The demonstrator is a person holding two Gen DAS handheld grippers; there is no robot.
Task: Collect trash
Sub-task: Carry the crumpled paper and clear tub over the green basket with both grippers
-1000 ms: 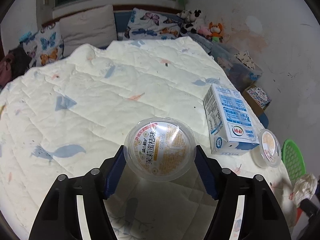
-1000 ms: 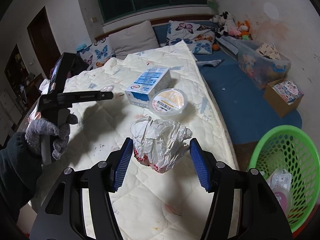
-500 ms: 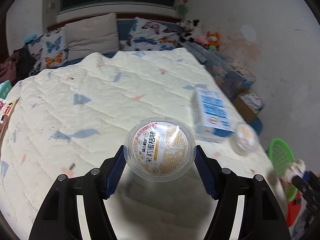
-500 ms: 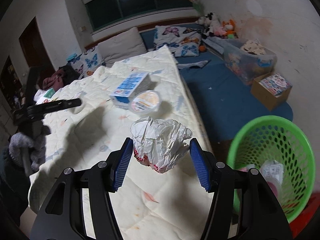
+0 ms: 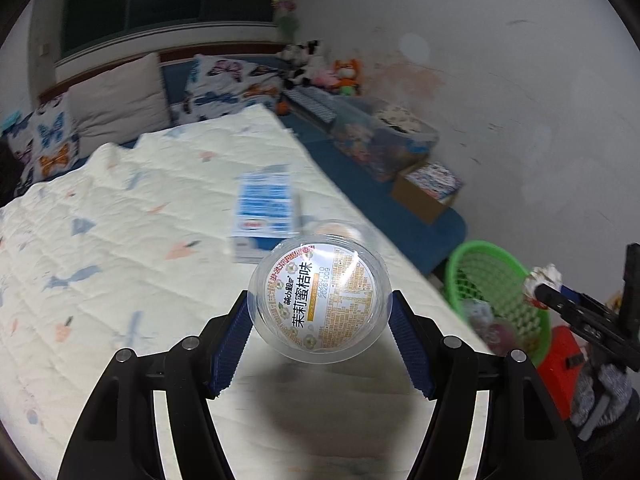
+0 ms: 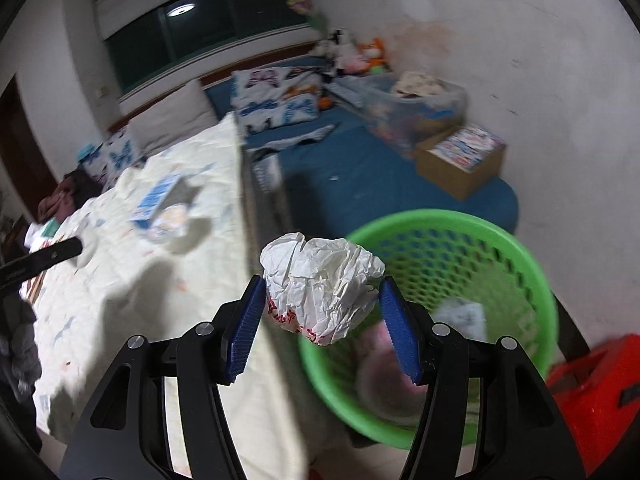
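My left gripper (image 5: 320, 332) is shut on a clear plastic cup with an orange printed lid (image 5: 319, 300), held above the bed. My right gripper (image 6: 322, 316) is shut on a crumpled white paper ball (image 6: 320, 286), held over the near left rim of the green basket (image 6: 532, 264). The basket holds some trash. In the left wrist view the basket (image 5: 472, 264) stands on the floor at the right, with the right gripper (image 5: 560, 298) and paper ball (image 5: 542, 278) above it. A blue-white carton (image 5: 264, 208) and a second cup (image 5: 340, 228) lie on the bed.
The white quilted bed (image 5: 100, 240) fills the left. A red box (image 6: 600, 396) stands right of the basket. A cardboard box (image 6: 460, 160) and a clear storage bin (image 6: 412, 104) stand by the wall on the blue floor mat. Pillows and plush toys are at the back.
Both grippers have swung right towards the basket, holding their loads. The paper ball now hangs over the basket's rim; the carton and second cup have slid left in both views.
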